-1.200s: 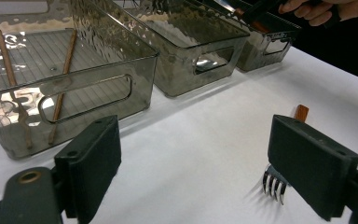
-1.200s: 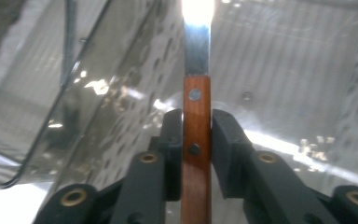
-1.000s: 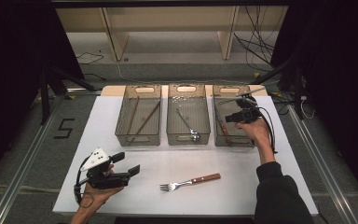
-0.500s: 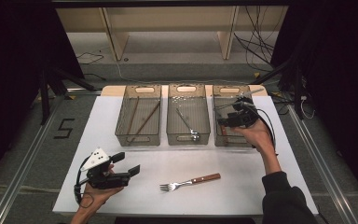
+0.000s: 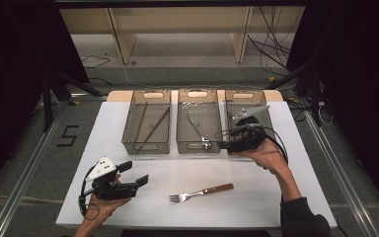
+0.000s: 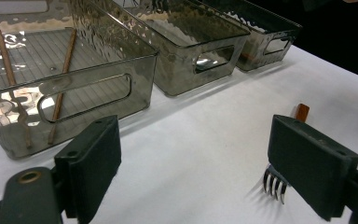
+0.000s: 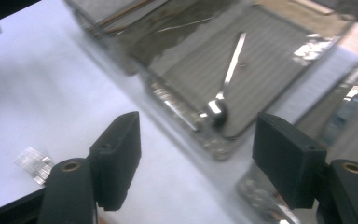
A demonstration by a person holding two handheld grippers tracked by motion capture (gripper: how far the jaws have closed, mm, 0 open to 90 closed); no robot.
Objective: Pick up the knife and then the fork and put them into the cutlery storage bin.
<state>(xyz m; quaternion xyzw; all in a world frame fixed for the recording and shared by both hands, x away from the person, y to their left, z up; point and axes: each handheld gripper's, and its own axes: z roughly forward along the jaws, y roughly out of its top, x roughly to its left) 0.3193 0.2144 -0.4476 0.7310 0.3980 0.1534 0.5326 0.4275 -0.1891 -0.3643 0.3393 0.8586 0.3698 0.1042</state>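
A fork (image 5: pixel 201 193) with a wooden handle lies on the white table (image 5: pixel 296 197) near the front. My left gripper (image 5: pixel 134 173) rests to its left, open, jaws pointing at it. In the left gripper view its jaws (image 6: pixel 200 172) are apart, with the fork's tines (image 6: pixel 274 184) beside the right jaw. My right gripper (image 5: pixel 225 143) hovers at the near edge of the right bin (image 5: pixel 272 106), pointing left. Its jaws have just been opening and stand wide with nothing between them (image 7: pixel 198 154). Beyond them a metal spoon (image 7: pixel 230 65) lies in the middle bin (image 7: pixel 186 121).
Three smoky clear bins stand in a row at the back of the table. The left bin (image 5: pixel 147 148) holds two brown chopsticks (image 5: pixel 153 126), and the middle bin (image 5: pixel 197 147) holds the spoon (image 5: pixel 196 129). Black frame rails run along both table sides.
My right hand has drawn back from over the right bin toward its near edge and a little left. The left hand and the fork have stayed put.
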